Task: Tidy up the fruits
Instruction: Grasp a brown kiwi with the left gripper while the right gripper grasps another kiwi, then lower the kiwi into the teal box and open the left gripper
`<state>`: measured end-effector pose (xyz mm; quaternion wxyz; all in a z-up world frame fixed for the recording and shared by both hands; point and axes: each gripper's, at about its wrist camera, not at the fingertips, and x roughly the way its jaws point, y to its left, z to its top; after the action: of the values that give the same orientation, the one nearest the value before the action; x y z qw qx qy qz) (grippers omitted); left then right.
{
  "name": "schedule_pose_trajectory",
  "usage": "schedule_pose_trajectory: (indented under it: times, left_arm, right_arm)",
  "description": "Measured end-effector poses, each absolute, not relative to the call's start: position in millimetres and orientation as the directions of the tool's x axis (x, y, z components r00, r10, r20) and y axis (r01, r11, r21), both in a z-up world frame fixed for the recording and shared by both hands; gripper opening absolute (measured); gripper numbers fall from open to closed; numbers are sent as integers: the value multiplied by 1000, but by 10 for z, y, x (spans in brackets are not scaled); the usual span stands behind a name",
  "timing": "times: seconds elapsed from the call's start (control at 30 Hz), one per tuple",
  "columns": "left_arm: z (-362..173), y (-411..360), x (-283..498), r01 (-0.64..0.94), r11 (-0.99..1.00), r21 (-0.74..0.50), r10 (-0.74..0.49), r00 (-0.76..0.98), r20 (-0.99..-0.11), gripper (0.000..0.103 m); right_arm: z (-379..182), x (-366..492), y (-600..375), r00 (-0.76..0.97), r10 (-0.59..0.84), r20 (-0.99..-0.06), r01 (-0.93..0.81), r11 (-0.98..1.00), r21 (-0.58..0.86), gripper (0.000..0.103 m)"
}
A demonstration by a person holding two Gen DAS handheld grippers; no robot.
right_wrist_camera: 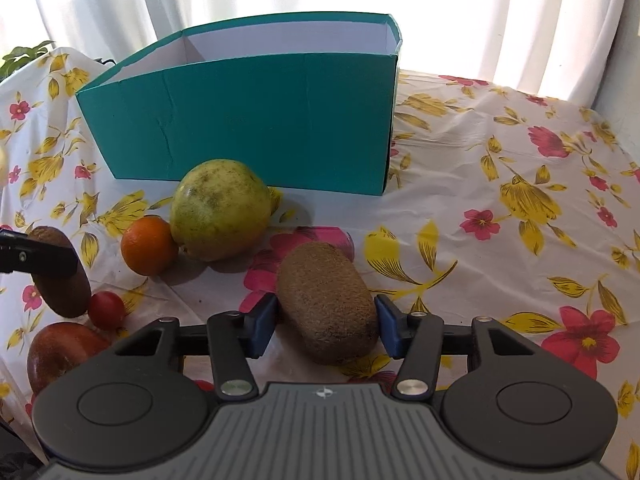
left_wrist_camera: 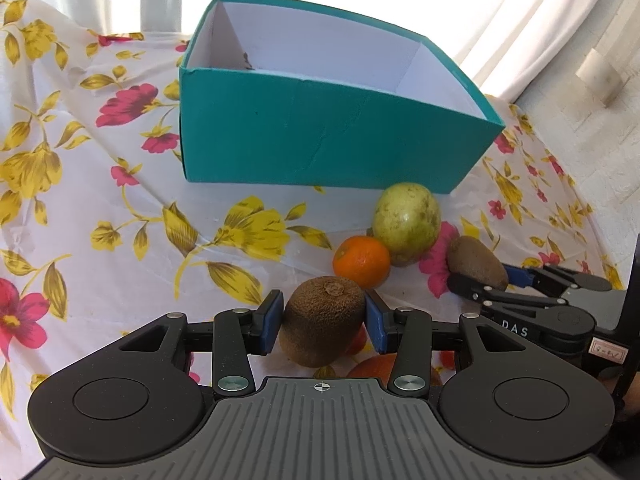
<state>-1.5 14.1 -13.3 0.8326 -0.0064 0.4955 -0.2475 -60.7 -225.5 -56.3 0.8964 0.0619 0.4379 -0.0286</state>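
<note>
My left gripper [left_wrist_camera: 323, 322] is shut on a brown kiwi [left_wrist_camera: 322, 320], held upright a little above the cloth. My right gripper [right_wrist_camera: 325, 325] has a second kiwi [right_wrist_camera: 327, 302] between its blue pads; the kiwi lies on the cloth with a small gap at the left pad. This kiwi also shows in the left wrist view [left_wrist_camera: 476, 262]. An open teal box [left_wrist_camera: 320, 136] with a white inside stands behind the fruit. A green-yellow guava [left_wrist_camera: 406, 222] and a small orange [left_wrist_camera: 361, 260] lie in front of the box.
A small red tomato [right_wrist_camera: 106, 309] and a dark red apple [right_wrist_camera: 60, 354] lie at the left of the right wrist view. The flowered tablecloth [left_wrist_camera: 100, 200] covers the table. White curtains hang behind the box.
</note>
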Motion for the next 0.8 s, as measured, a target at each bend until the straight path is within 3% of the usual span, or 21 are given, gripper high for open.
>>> schedule_pose_trajectory:
  times: [0.8]
  left_arm:
    - [513, -305, 519, 487, 856, -177, -440, 503, -744, 48]
  right_arm:
    - [-41, -694, -2417, 711, 5, -703, 136, 980, 144, 50]
